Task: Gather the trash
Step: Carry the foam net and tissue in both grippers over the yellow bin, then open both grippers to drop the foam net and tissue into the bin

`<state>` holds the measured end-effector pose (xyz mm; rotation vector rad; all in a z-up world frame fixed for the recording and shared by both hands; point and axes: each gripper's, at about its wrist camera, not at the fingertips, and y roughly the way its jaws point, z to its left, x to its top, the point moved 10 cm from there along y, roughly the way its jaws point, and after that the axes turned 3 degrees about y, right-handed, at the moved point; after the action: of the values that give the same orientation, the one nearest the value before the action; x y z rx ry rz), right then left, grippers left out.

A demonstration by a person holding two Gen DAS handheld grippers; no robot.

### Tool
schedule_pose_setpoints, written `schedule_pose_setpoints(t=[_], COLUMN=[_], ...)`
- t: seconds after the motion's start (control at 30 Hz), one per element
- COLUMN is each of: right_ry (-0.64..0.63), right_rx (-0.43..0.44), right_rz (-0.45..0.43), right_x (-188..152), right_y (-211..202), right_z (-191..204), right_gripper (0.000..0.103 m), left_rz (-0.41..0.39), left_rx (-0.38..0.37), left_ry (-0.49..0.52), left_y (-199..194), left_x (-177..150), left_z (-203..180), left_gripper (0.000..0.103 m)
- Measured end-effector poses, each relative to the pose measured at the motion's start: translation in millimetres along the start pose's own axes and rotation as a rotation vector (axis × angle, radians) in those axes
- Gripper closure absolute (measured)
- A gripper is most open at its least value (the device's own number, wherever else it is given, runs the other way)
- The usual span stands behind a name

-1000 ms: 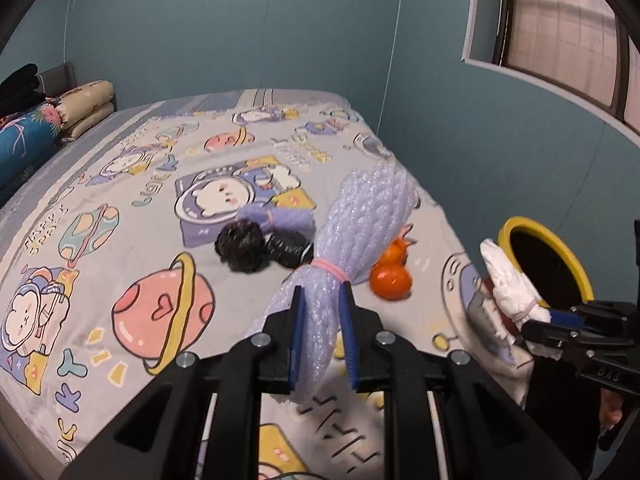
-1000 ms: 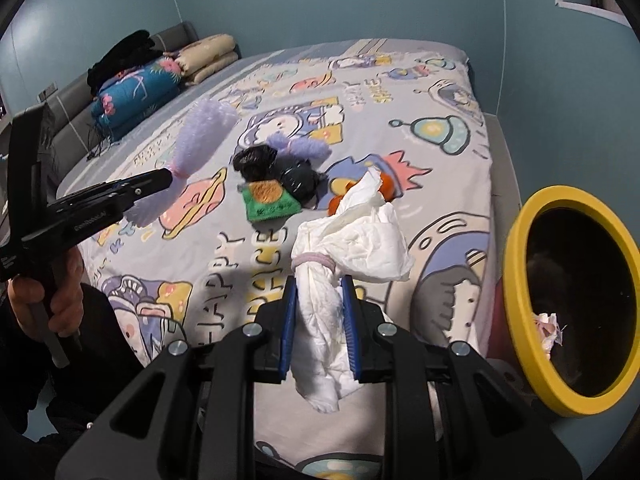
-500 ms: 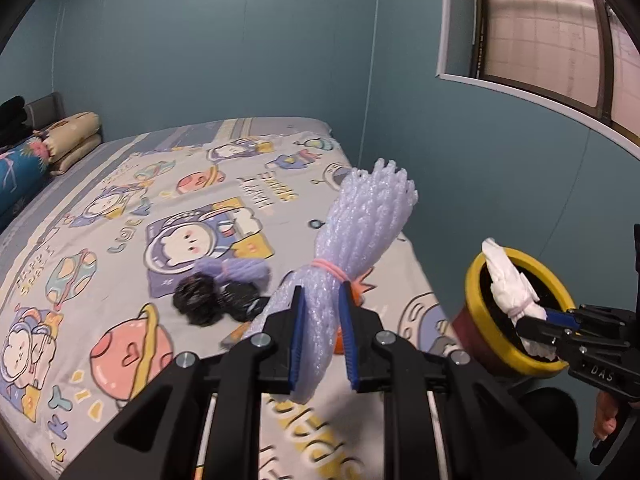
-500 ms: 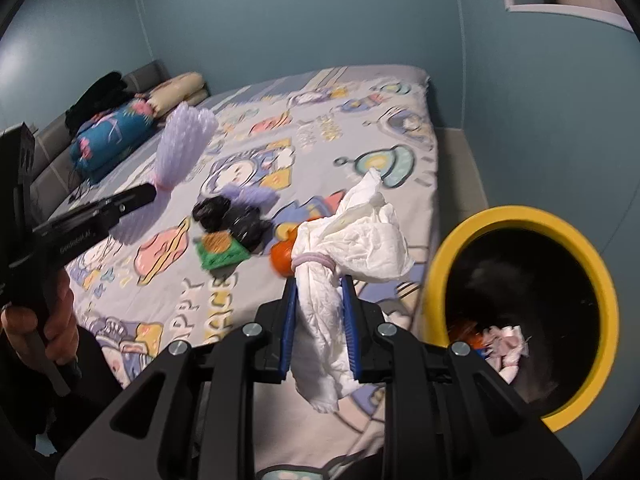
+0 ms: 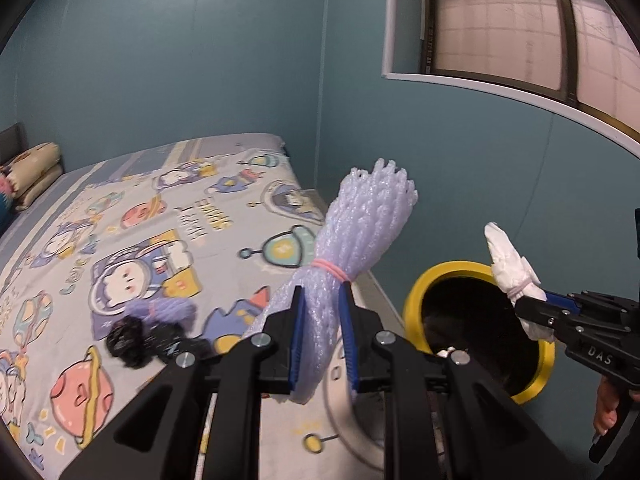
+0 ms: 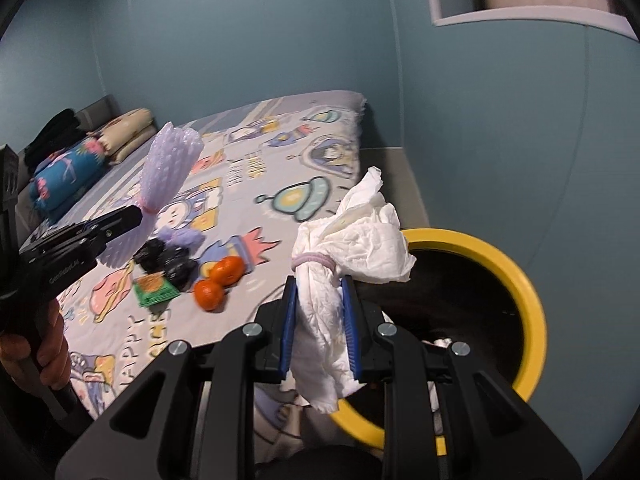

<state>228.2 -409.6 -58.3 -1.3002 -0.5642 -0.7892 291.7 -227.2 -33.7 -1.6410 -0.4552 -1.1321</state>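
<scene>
My left gripper (image 5: 322, 300) is shut on a bundle of pale purple foam netting (image 5: 360, 236) tied with a pink band, held above the bed's right edge. My right gripper (image 6: 318, 286) is shut on a crumpled white tissue bundle (image 6: 356, 232) tied with a band, held over the rim of the yellow-rimmed bin (image 6: 524, 292). From the left wrist, the right gripper (image 5: 532, 308) and its tissue (image 5: 508, 260) hang over the bin (image 5: 416, 304). Black bags (image 6: 168, 260), two oranges (image 6: 218, 280) and a green packet (image 6: 154, 288) lie on the bed.
The bed (image 5: 120, 240) with a cartoon space cover fills the left; pillows (image 6: 124, 132) lie at its head. A blue wall and a window (image 5: 500, 28) stand close behind the bin. Some white scraps (image 6: 440, 342) lie inside the bin. A hand (image 6: 36, 356) holds the left gripper.
Both grippers have swung right, away from the bed's middle toward the bin, each keeping its bundle. The bin's opening now sits right behind the tissue.
</scene>
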Motion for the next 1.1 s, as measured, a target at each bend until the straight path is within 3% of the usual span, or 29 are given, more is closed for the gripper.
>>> schedule_pose_setpoints(t=[0.33, 0.8, 1.1], right_ry=[0.081, 0.19, 0.212], right_rx=[-0.111, -0.135, -0.144], right_rz=[-0.008, 0.051, 0.075], right_x=[-6.2, -30.2, -39.2], right_y=[4.4, 36.6, 49.6], right_z=[-63.0, -110.2, -123.5], right_gripper=[0.083, 0.082, 0.082], left_rz=[0.033, 0.155, 0.211], left_rx=[-0.093, -0.247, -0.241], left_ry=[0.042, 0.055, 0.066], left_y=[41.1, 112.9, 146.4], left_x=[8.6, -15.7, -31.6], left_z=[-58.3, -136.7, -152.6], left_gripper=[0.087, 0.086, 0.086])
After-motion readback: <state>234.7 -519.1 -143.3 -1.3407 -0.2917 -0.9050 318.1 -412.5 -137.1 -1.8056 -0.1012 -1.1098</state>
